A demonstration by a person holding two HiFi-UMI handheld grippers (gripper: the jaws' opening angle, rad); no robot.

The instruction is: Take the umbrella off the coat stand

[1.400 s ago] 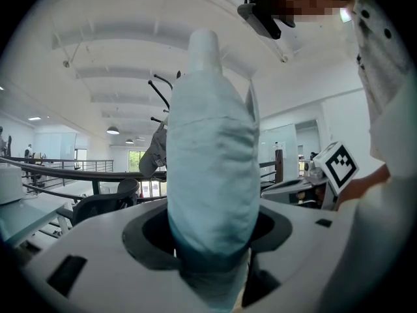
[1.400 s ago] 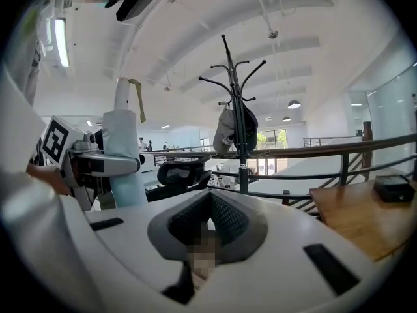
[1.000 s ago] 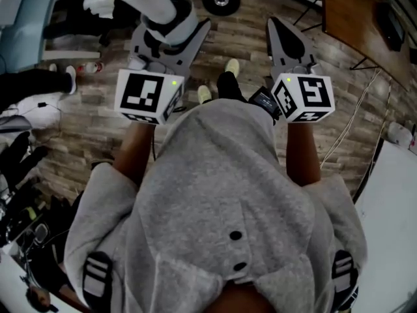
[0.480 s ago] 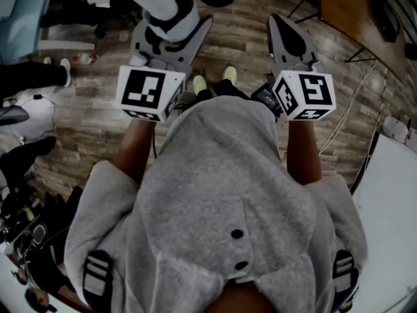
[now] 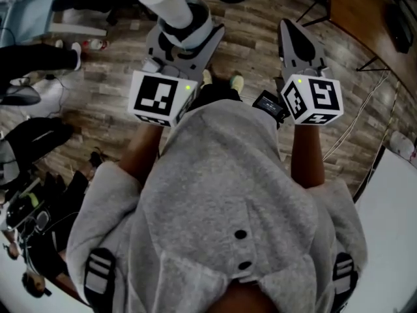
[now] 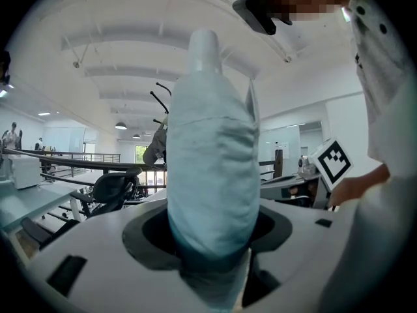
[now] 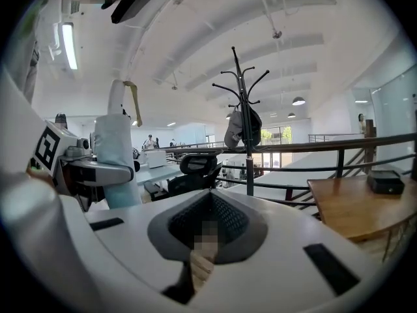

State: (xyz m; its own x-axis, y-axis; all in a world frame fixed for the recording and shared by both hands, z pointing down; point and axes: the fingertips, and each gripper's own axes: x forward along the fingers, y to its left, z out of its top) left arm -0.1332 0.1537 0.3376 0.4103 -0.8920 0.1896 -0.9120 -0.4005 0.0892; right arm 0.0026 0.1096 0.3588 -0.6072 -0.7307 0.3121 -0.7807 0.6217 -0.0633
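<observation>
The folded pale blue umbrella (image 6: 208, 168) stands upright between the jaws of my left gripper (image 6: 212, 259), which is shut on its lower part. From the head view the umbrella (image 5: 171, 5) sticks up out of the left gripper (image 5: 186, 41), above the wooden floor. In the right gripper view the umbrella (image 7: 114, 152) appears at the left, well away from the black coat stand (image 7: 246, 135), where a dark bag (image 7: 240, 128) still hangs. My right gripper (image 5: 294, 31) is level with the left one, its jaws together and nothing in them.
A wooden table (image 7: 355, 204) stands at the right, behind a dark railing (image 7: 326, 147). A black office chair (image 7: 195, 168) is near the stand's foot. Seated people (image 5: 39, 57) and cables fill the left side. A white tabletop (image 5: 394, 207) lies at my right.
Both grippers sit slightly lower and further right in the head view, and the floor behind them has shifted. The umbrella stays in the left grip.
</observation>
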